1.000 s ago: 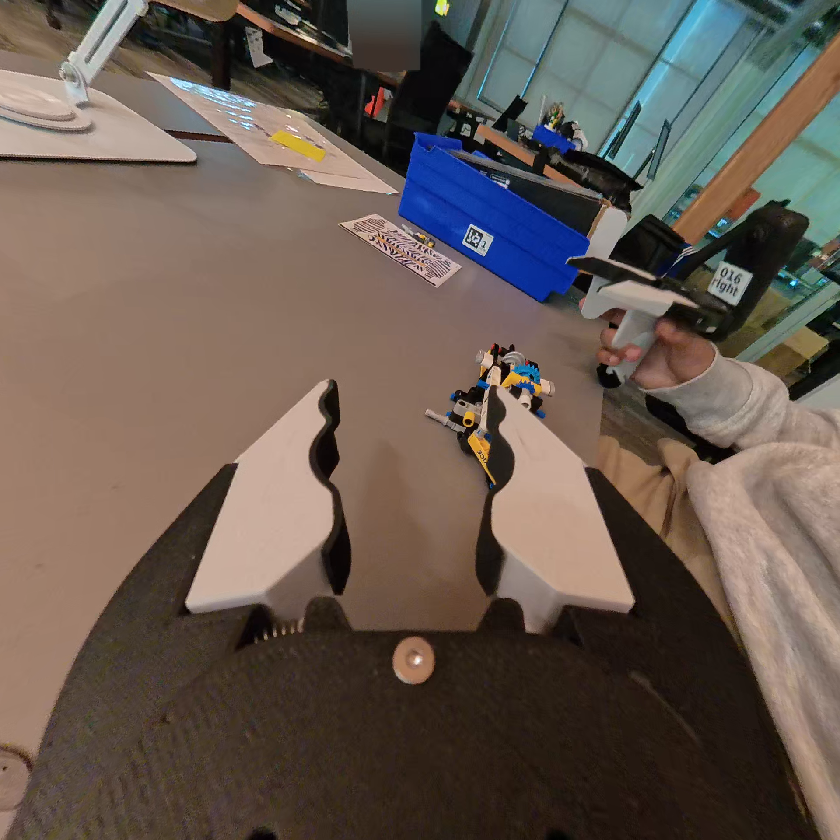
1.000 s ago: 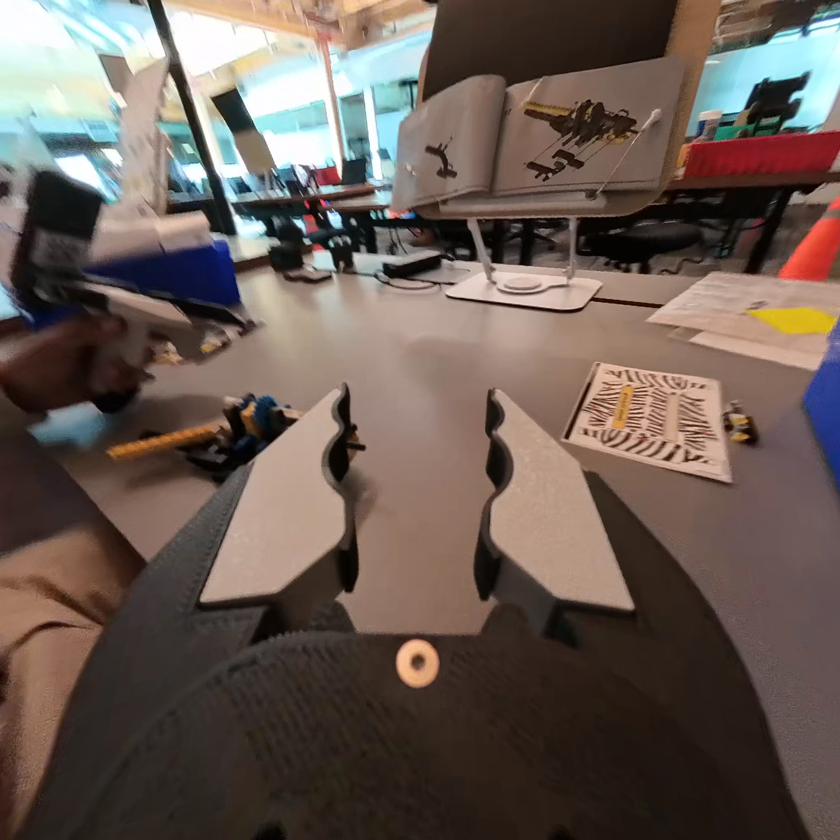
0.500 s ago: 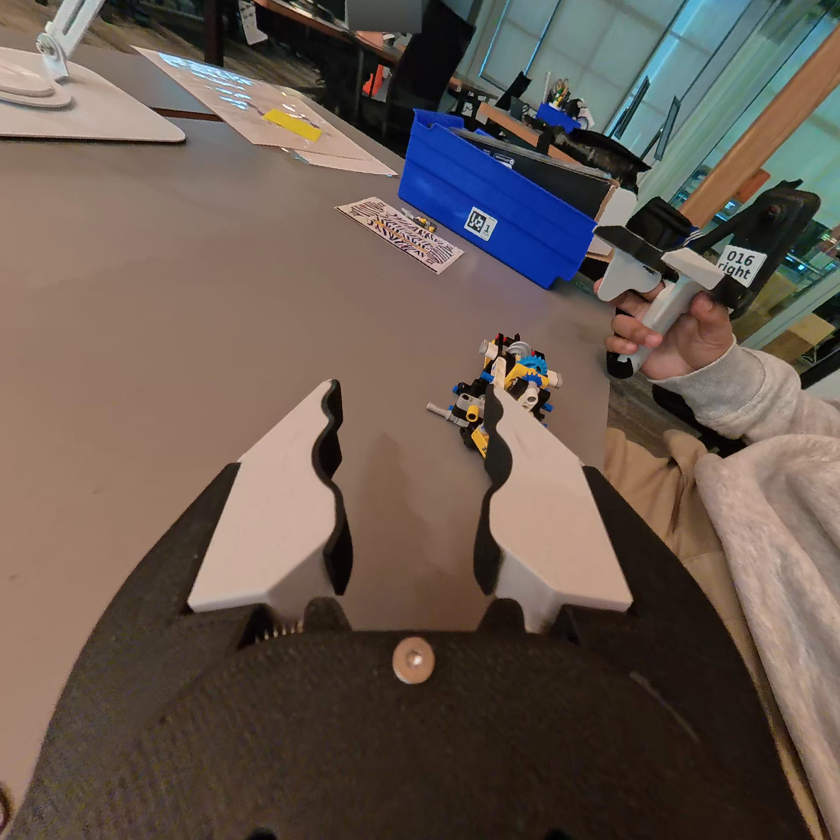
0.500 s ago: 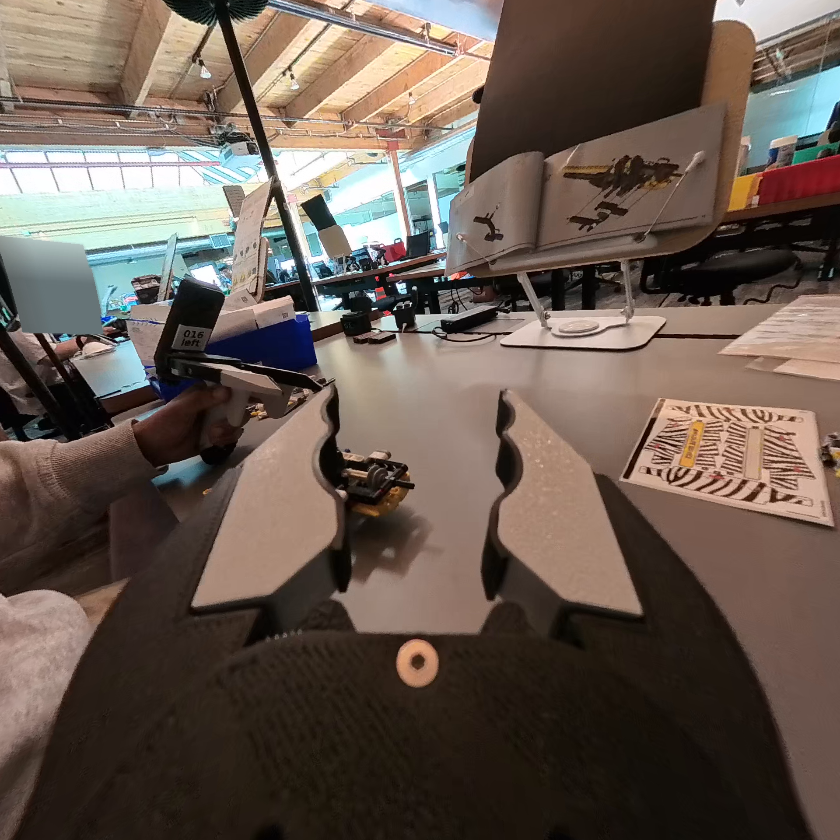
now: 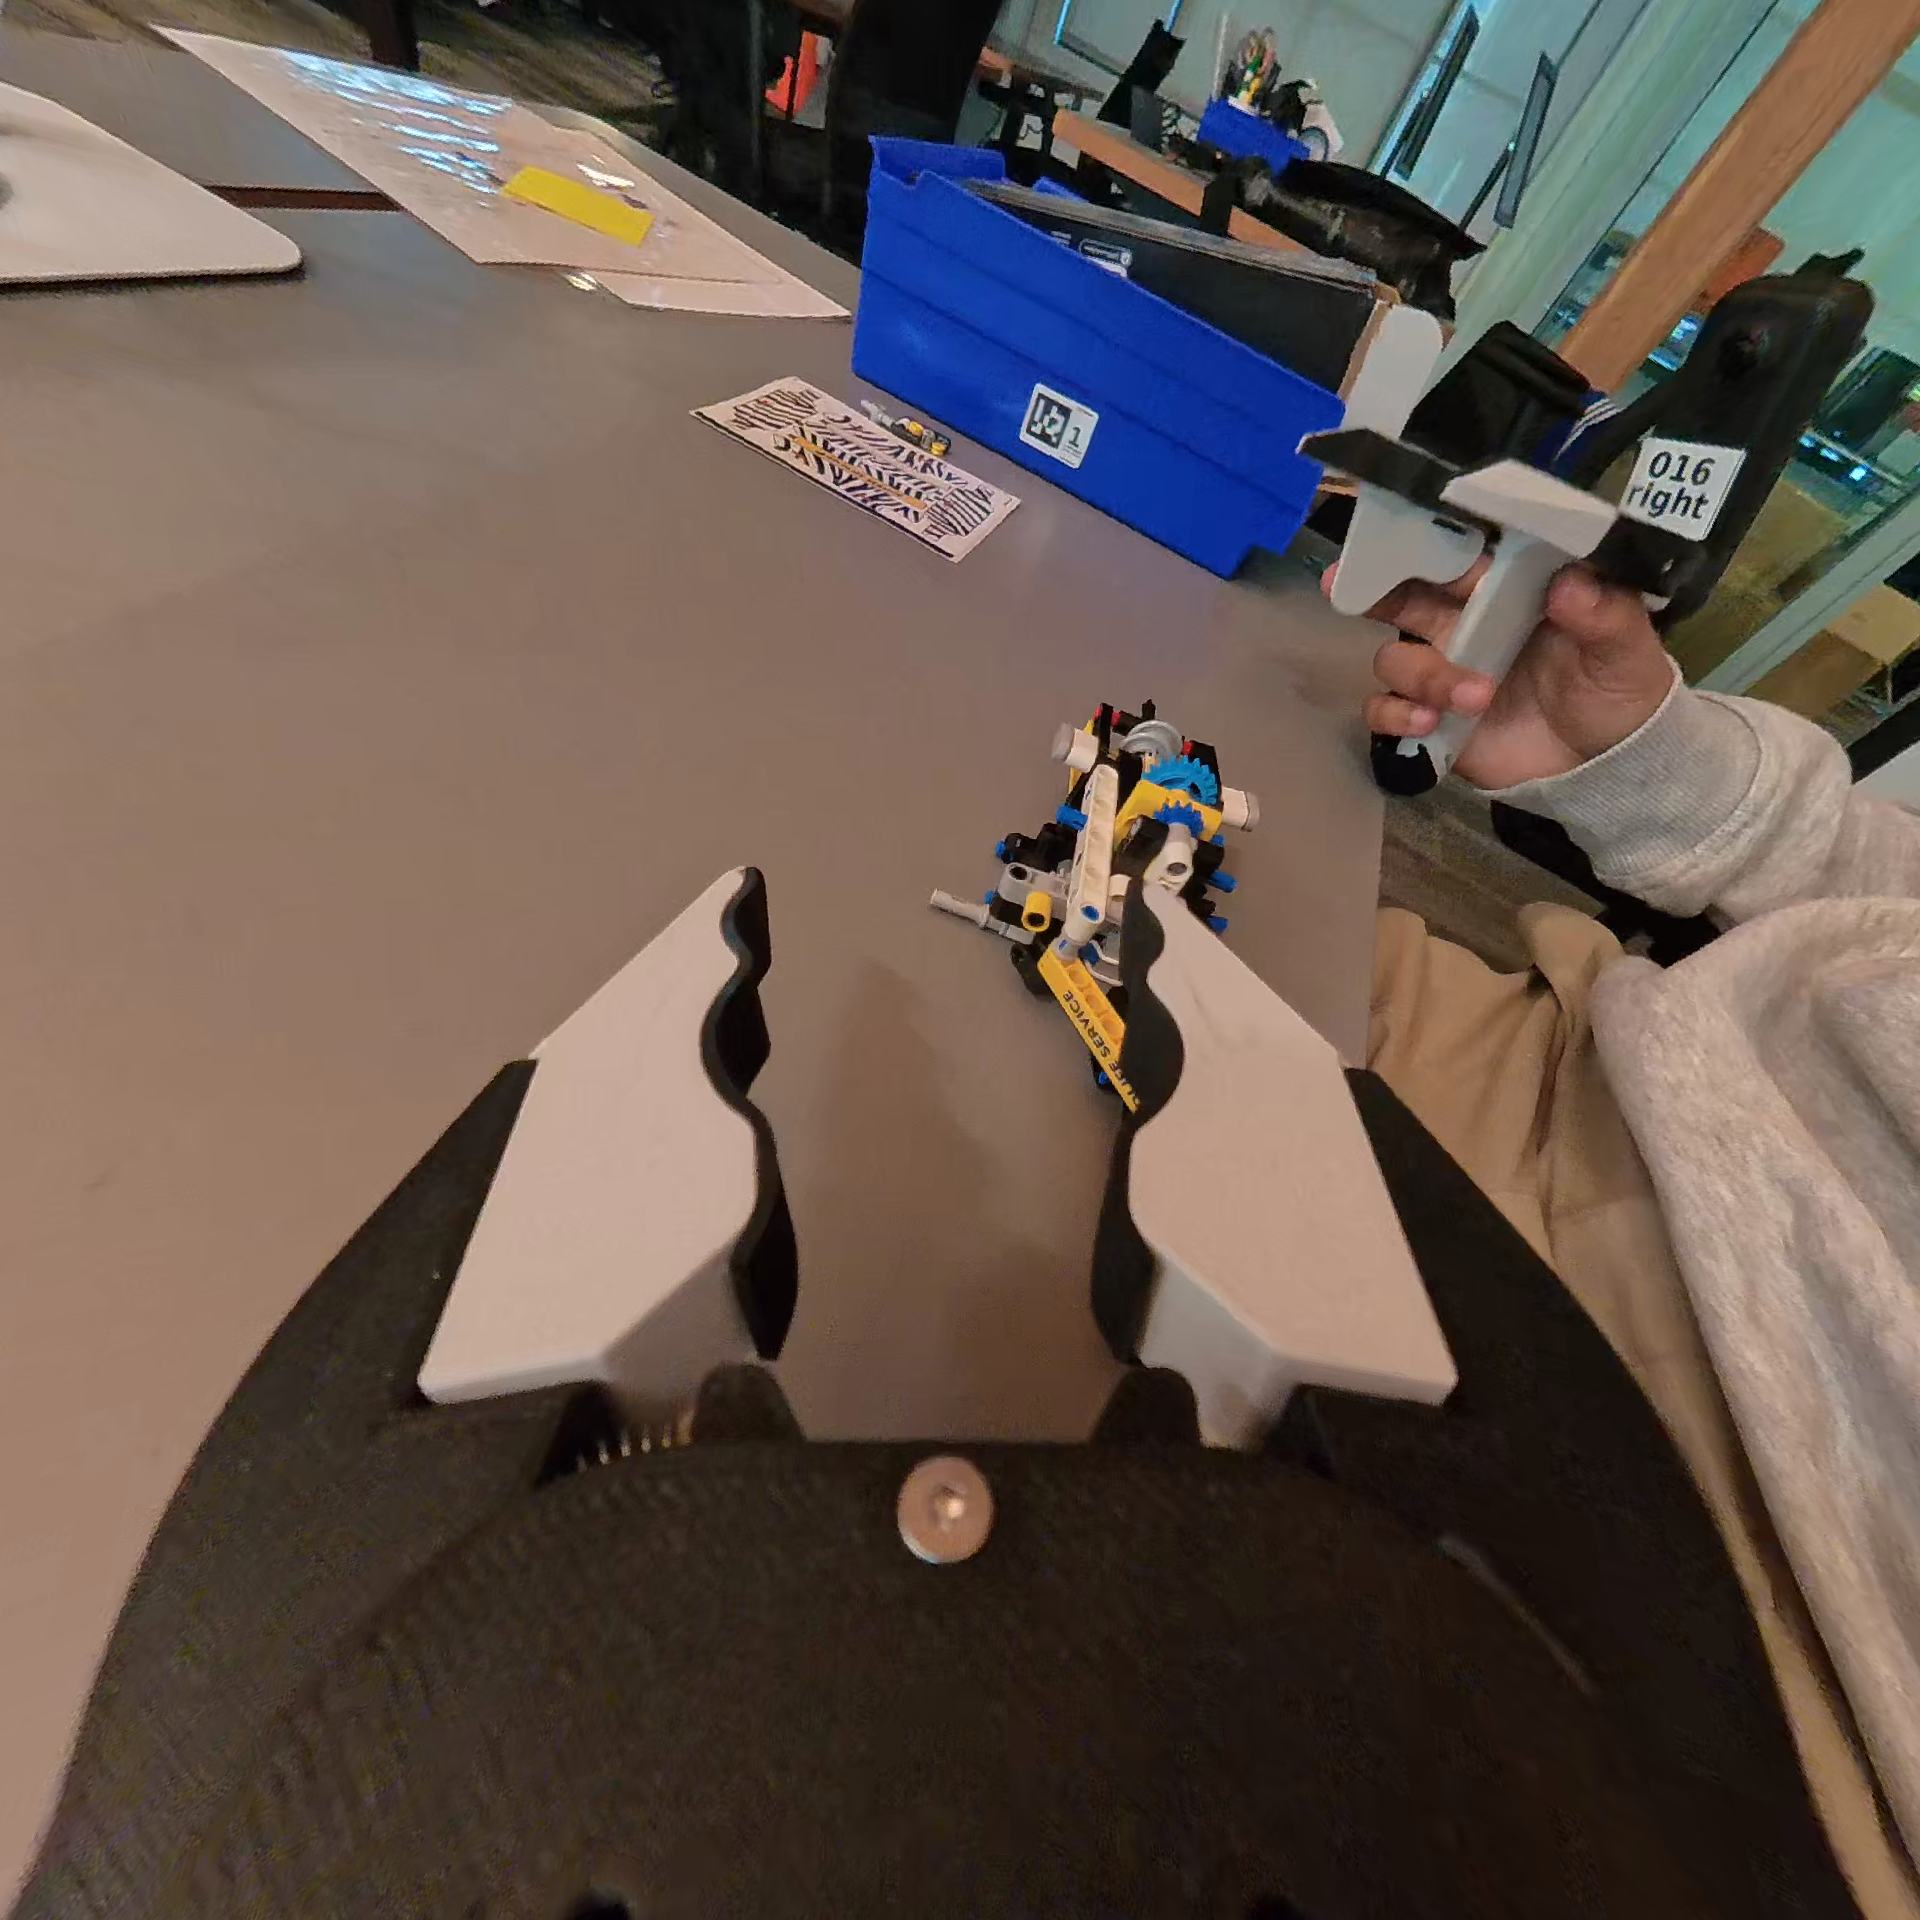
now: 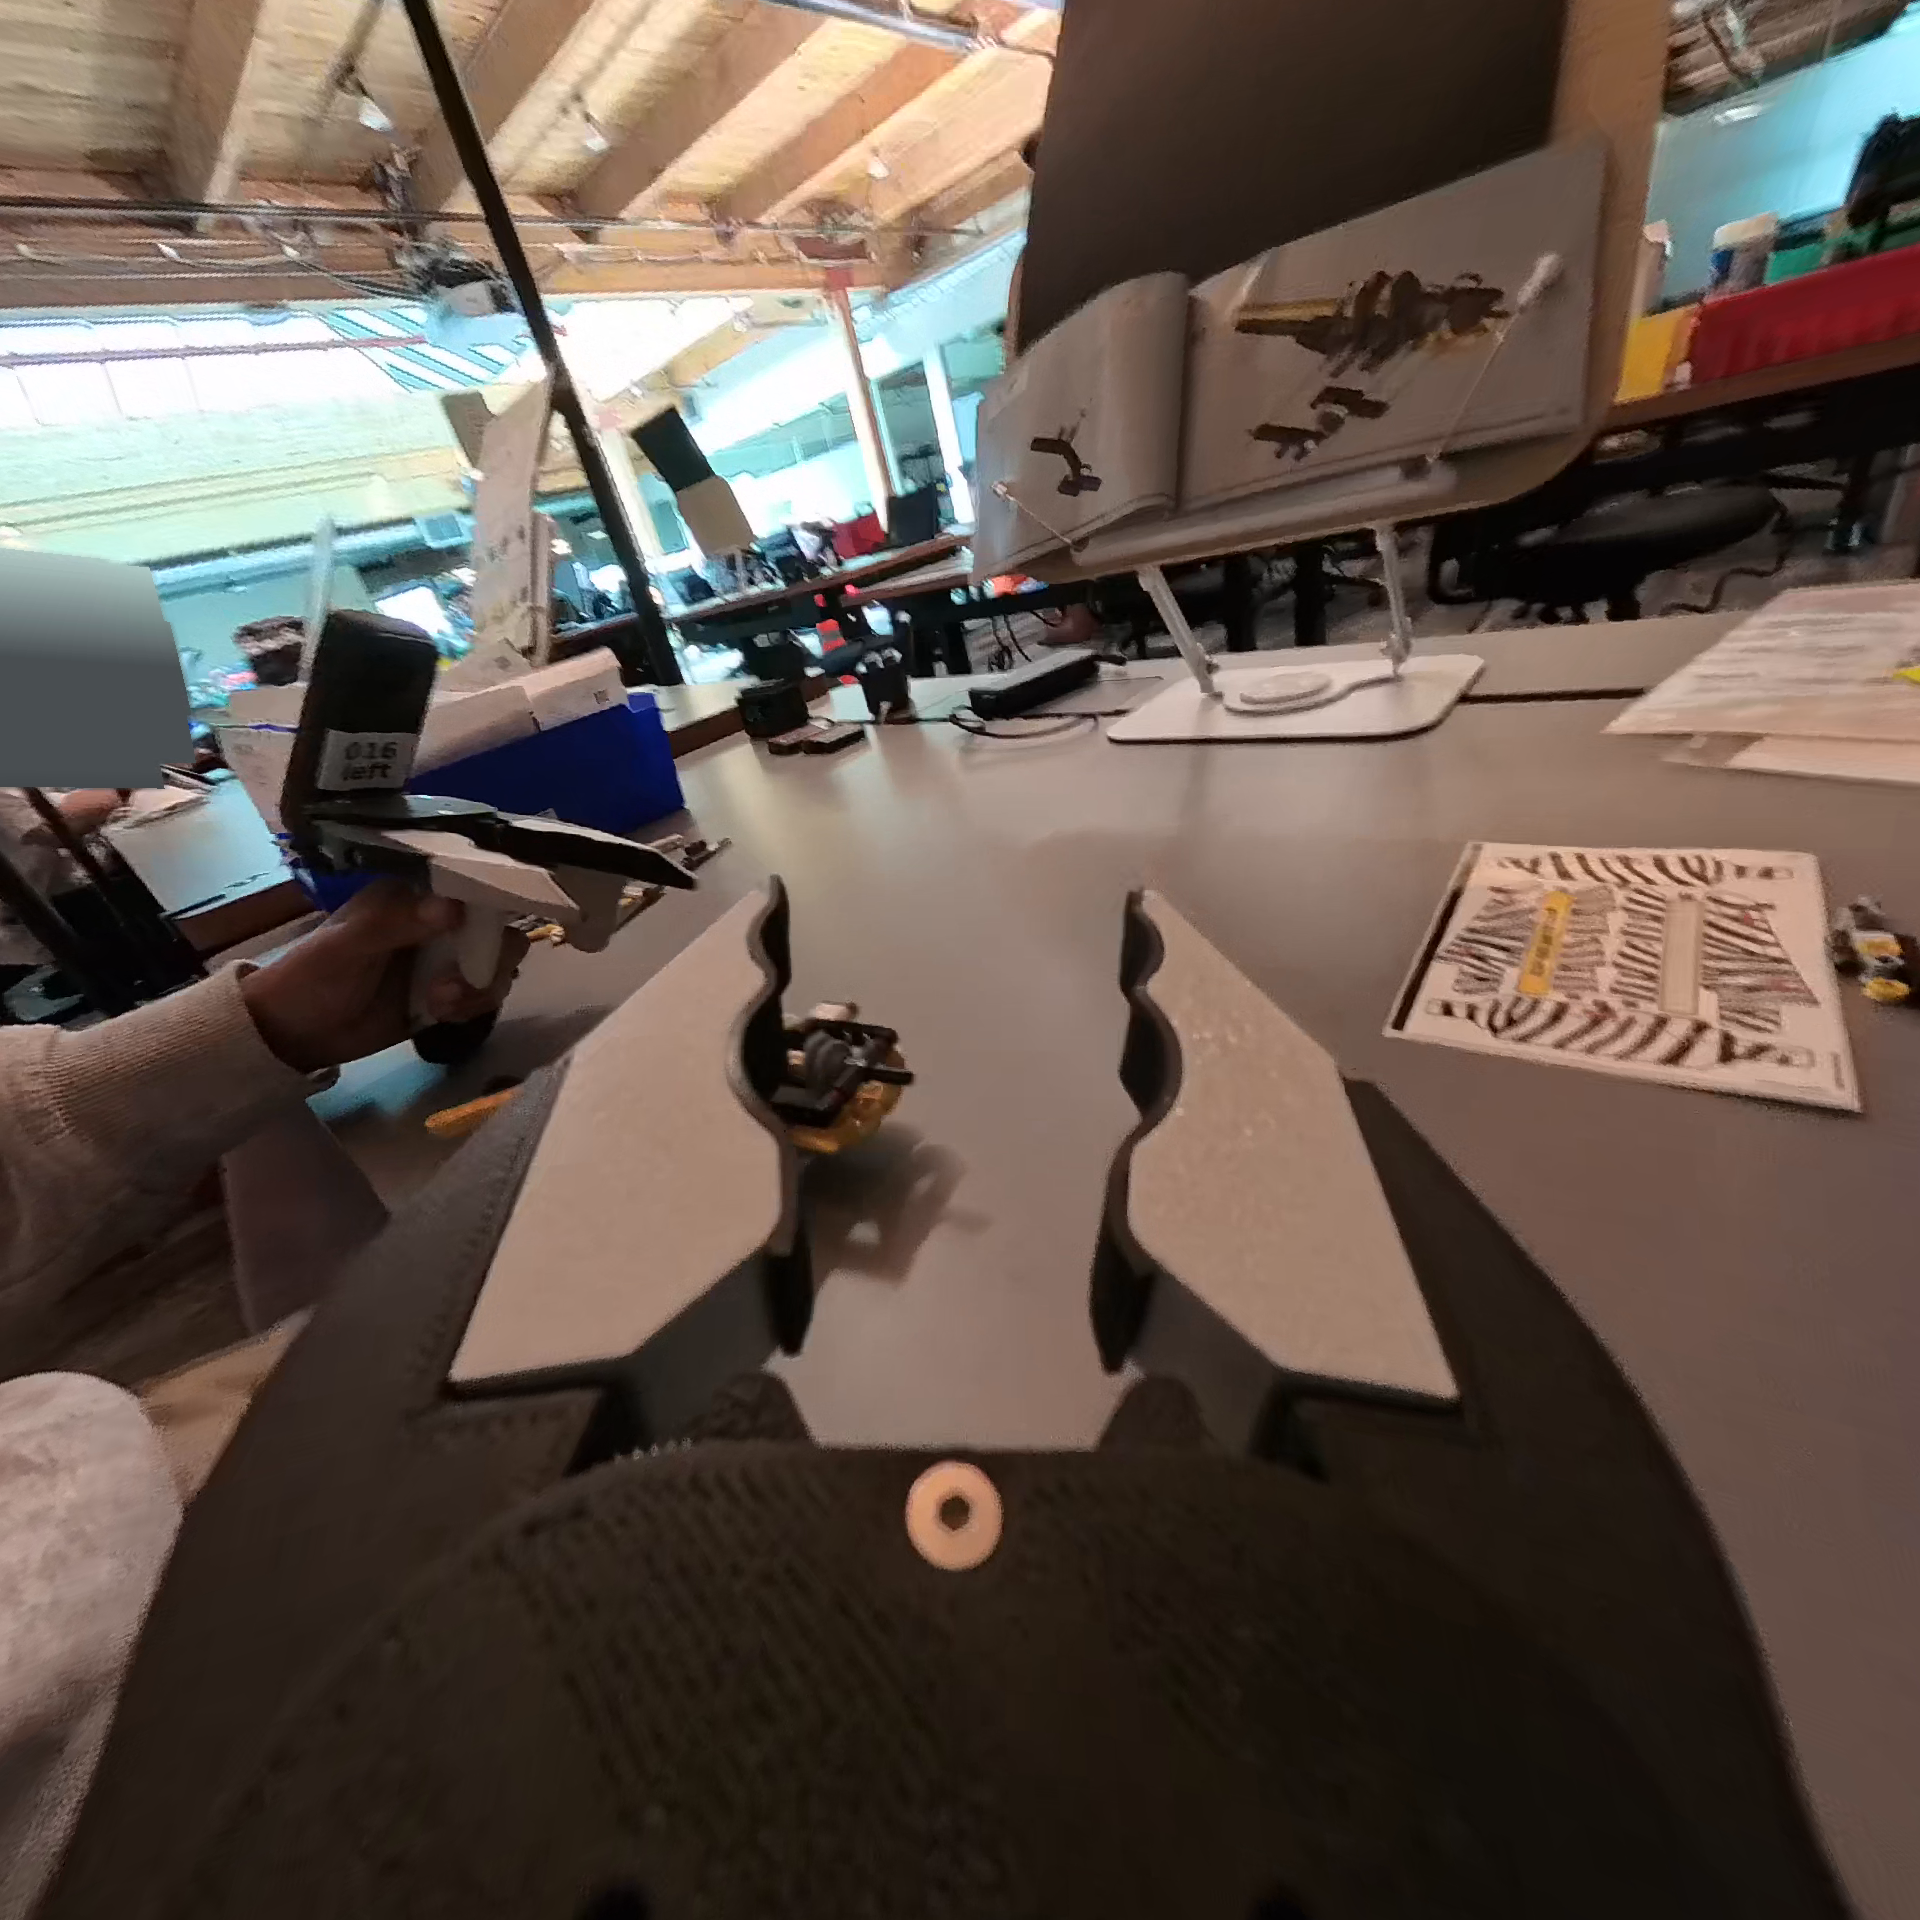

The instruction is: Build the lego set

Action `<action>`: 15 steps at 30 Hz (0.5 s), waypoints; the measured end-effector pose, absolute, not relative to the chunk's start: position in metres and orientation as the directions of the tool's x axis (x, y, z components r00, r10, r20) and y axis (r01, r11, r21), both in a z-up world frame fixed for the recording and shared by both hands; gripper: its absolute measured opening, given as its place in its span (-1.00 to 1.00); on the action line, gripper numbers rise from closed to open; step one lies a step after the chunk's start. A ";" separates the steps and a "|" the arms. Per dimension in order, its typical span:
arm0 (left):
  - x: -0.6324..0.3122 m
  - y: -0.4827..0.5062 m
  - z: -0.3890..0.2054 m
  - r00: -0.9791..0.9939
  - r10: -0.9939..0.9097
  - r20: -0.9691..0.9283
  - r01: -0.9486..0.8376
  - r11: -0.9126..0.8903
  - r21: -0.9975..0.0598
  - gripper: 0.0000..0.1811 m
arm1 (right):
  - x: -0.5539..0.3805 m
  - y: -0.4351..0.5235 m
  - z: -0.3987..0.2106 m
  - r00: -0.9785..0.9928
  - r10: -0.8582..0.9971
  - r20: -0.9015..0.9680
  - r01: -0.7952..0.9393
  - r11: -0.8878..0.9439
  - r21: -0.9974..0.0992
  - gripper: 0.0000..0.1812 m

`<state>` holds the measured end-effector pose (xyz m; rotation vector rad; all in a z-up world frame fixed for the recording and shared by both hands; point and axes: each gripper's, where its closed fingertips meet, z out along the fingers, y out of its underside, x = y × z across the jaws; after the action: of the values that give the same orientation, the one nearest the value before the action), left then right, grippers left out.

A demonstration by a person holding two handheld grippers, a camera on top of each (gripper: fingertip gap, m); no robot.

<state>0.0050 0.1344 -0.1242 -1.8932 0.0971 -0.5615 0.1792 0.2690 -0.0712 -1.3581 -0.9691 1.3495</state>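
A partly built lego model point(image 5: 1127, 847), yellow, black, white and blue with gears, lies on the grey table point(image 5: 416, 675) near its front edge. My left gripper point(image 5: 940, 894) is open and empty, held above the table just short of the model; its right finger overlaps the model's yellow beam. In the right wrist view the model point(image 6: 842, 1070) shows beside the left finger of my right gripper point(image 6: 951, 914), which is open and empty. Each gripper also shows in the other view, hand-held: the right one point(image 5: 1475, 509), the left one point(image 6: 488, 842).
A zebra-striped sticker sheet point(image 5: 857, 470) lies mid-table with a few small lego pieces point(image 5: 914, 428) beside it. A blue bin point(image 5: 1070, 358) stands behind it. An open instruction book on a stand point(image 6: 1288, 416) is at the far side. Papers point(image 5: 499, 197) lie at the back.
The left gripper has eased toward the model. The right gripper has swung and tilted up, so the model now sits between its fingers' line of sight; both stay open.
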 end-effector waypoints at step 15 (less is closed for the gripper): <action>-0.007 0.137 -0.115 0.944 -0.238 0.231 0.145 -0.329 -0.933 -0.34 | 0.180 0.272 -0.077 0.235 0.969 0.076 0.057 0.065 -0.996 -0.34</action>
<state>-0.0067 0.1365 -0.1147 -1.8666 0.0677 -0.3872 0.1801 0.2717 -0.0767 -1.2959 -1.0987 0.9575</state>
